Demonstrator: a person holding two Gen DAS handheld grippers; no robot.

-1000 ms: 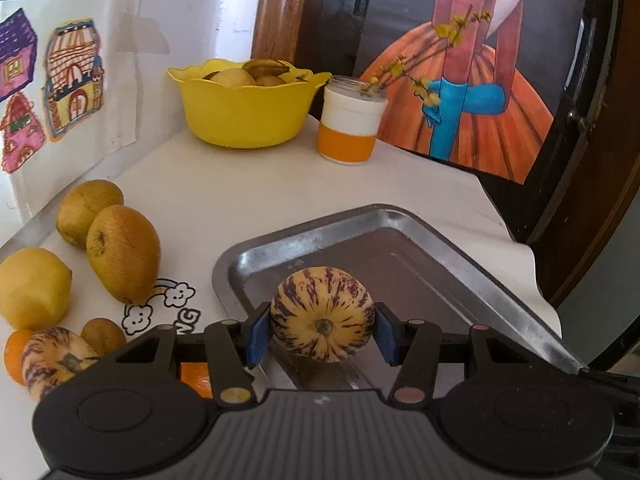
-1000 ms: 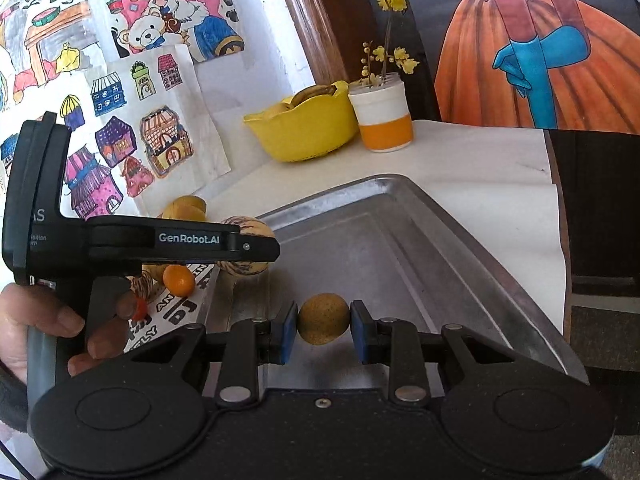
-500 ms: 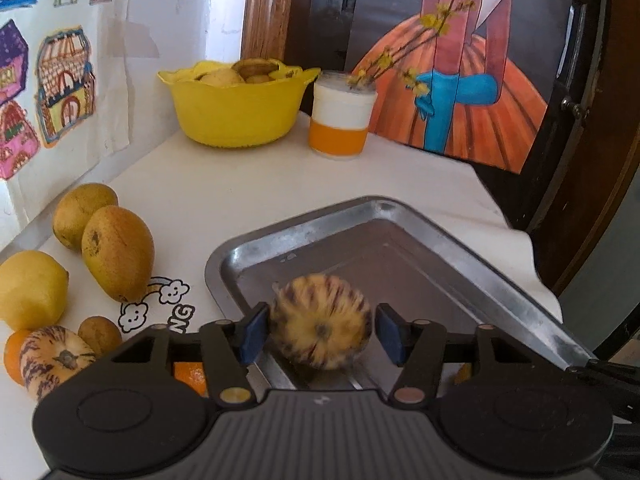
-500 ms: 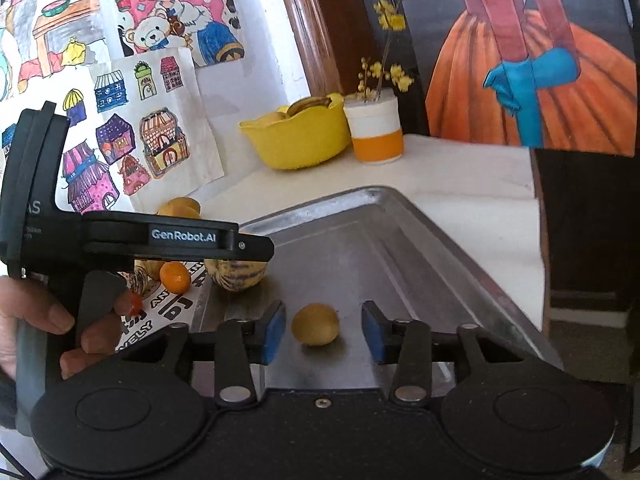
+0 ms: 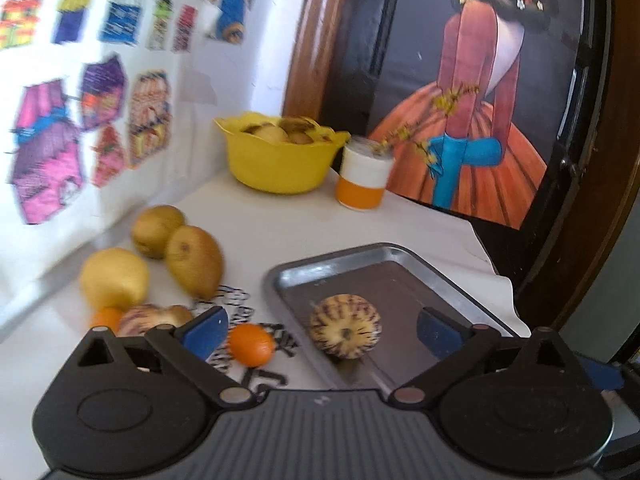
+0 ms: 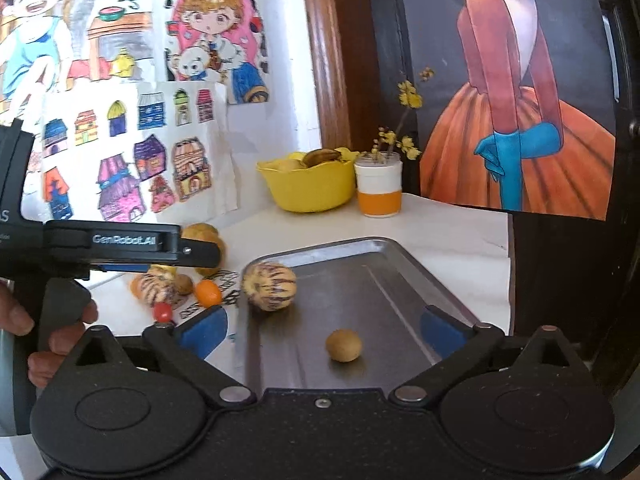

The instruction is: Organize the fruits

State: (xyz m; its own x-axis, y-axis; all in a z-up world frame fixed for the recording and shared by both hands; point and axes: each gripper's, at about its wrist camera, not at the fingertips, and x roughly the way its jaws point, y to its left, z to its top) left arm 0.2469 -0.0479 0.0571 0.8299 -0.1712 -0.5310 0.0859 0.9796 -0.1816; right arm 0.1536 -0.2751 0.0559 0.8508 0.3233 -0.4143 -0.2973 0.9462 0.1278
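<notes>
A striped yellow-purple melon (image 5: 345, 327) lies in the metal tray (image 5: 360, 254), near its left rim; it also shows in the right wrist view (image 6: 269, 286). A small brown round fruit (image 6: 343, 345) lies in the tray (image 6: 404, 264) closer to me. My left gripper (image 5: 320, 330) is open and empty, raised behind the melon. My right gripper (image 6: 322, 330) is open and empty, above and behind the small fruit. Left of the tray lie a small orange (image 5: 251, 344), a second striped melon (image 5: 138, 318), a lemon (image 5: 114, 278) and two brown-green fruits (image 5: 194, 260).
A yellow bowl (image 5: 280, 160) with fruit and an orange-white cup (image 5: 363, 178) with yellow flowers stand at the back. Drawings hang on the left wall. A painting leans at the back right. A cherry tomato (image 6: 162, 312) lies by the loose fruit. The table's edge runs right of the tray.
Both grippers opened wide and pulled up and back. The striped melon and the small brown fruit, held a second ago, now rest in the tray.
</notes>
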